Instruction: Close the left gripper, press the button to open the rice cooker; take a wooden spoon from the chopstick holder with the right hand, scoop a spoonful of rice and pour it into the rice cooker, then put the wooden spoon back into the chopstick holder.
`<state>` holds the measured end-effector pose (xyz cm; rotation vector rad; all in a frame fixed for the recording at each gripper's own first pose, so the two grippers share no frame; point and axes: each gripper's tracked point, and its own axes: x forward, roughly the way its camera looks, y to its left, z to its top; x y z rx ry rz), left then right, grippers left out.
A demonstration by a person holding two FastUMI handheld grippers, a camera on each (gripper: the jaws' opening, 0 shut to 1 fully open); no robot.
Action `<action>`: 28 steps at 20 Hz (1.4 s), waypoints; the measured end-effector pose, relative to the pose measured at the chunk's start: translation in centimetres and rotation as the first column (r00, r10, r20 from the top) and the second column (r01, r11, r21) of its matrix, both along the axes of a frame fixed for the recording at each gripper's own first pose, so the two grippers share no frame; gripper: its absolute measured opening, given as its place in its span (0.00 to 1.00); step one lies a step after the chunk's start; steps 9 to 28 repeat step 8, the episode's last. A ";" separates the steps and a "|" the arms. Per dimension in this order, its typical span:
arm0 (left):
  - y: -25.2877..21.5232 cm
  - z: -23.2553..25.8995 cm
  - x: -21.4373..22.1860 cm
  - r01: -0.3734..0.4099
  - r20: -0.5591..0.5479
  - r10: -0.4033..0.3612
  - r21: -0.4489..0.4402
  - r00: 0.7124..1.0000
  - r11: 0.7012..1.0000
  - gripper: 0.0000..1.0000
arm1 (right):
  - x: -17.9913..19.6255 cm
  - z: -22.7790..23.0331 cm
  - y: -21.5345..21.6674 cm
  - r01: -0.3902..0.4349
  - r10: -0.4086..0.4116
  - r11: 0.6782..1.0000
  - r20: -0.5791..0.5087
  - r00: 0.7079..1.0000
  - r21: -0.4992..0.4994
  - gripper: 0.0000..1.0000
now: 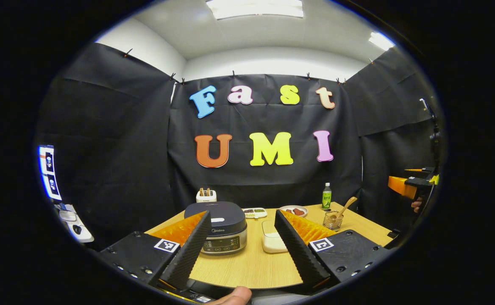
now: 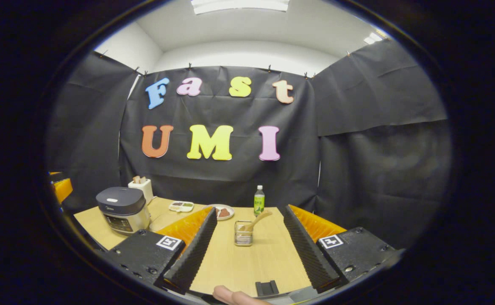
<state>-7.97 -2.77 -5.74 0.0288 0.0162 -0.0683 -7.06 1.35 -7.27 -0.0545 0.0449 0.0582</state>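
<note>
Left gripper view: the left gripper [image 1: 242,243] is being held with fingers spread wide above the bench [image 1: 251,267], the closed rice cooker [image 1: 222,226] being framed between them, while beyond, the wooden spoon [image 2: 254,222] is being kept in the chopstick holder [image 2: 243,233] between the right gripper's [image 2: 249,250] open fingers.
</note>
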 end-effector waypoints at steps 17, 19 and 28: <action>-0.1 -0.1 0.3 -0.009 -0.011 0.009 -0.008 1.000 1.000 0.96 | 0.4 -0.4 -0.9 -0.001 0.001 1.000 -0.007 1.000 0.007 0.99; -0.1 -0.1 0.3 -0.009 -0.011 0.009 -0.008 1.000 1.000 0.96 | 0.4 -0.4 -0.9 -0.001 0.001 1.000 -0.007 1.000 0.007 0.99; -0.1 -0.1 0.3 -0.009 -0.011 0.009 -0.008 1.000 1.000 0.96 | 0.4 -0.4 -0.9 -0.001 0.001 1.000 -0.007 1.000 0.007 0.99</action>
